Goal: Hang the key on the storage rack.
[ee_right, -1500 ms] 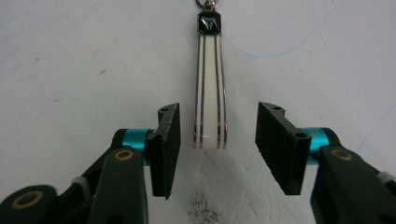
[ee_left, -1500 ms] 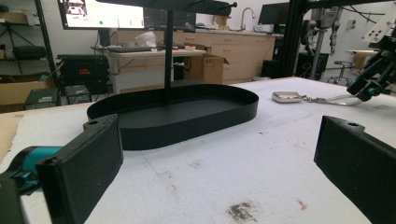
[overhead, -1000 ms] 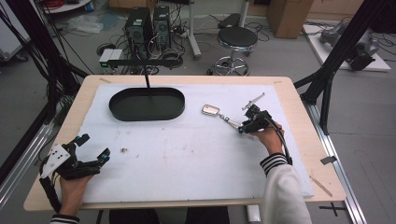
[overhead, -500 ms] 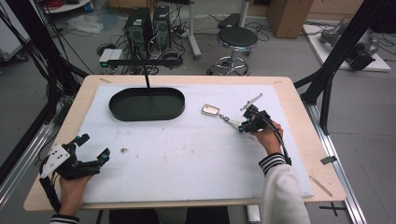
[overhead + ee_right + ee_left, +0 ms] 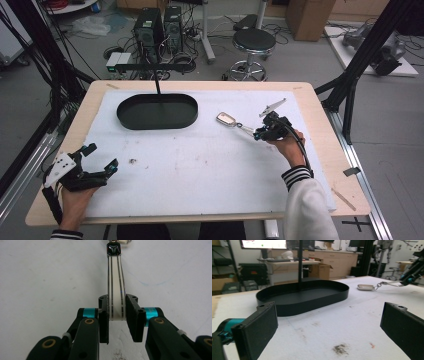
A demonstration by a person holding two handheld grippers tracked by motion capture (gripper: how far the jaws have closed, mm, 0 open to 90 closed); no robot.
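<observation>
A silver key fob (image 5: pixel 226 119) lies on the white mat, right of the black oval tray (image 5: pixel 157 111). A short ring joins it to a pale strap (image 5: pixel 115 290) with dark lines and a black emblem at its far end. My right gripper (image 5: pixel 260 134) is shut on the strap's near end, with the strap pinched between its pads (image 5: pixel 104 317). In the left gripper view the fob (image 5: pixel 365 287) rests flat and the strap slopes up to the right gripper (image 5: pixel 412 275). My left gripper (image 5: pixel 101 156) rests near the front left edge, open and holding nothing (image 5: pixel 329 332).
The white mat (image 5: pixel 200 170) covers most of the wooden table and has a small dark smudge (image 5: pixel 133 161) near the left gripper. A thin black post (image 5: pixel 158 85) rises behind the tray. Black frame legs (image 5: pixel 350 85) stand at the right edge.
</observation>
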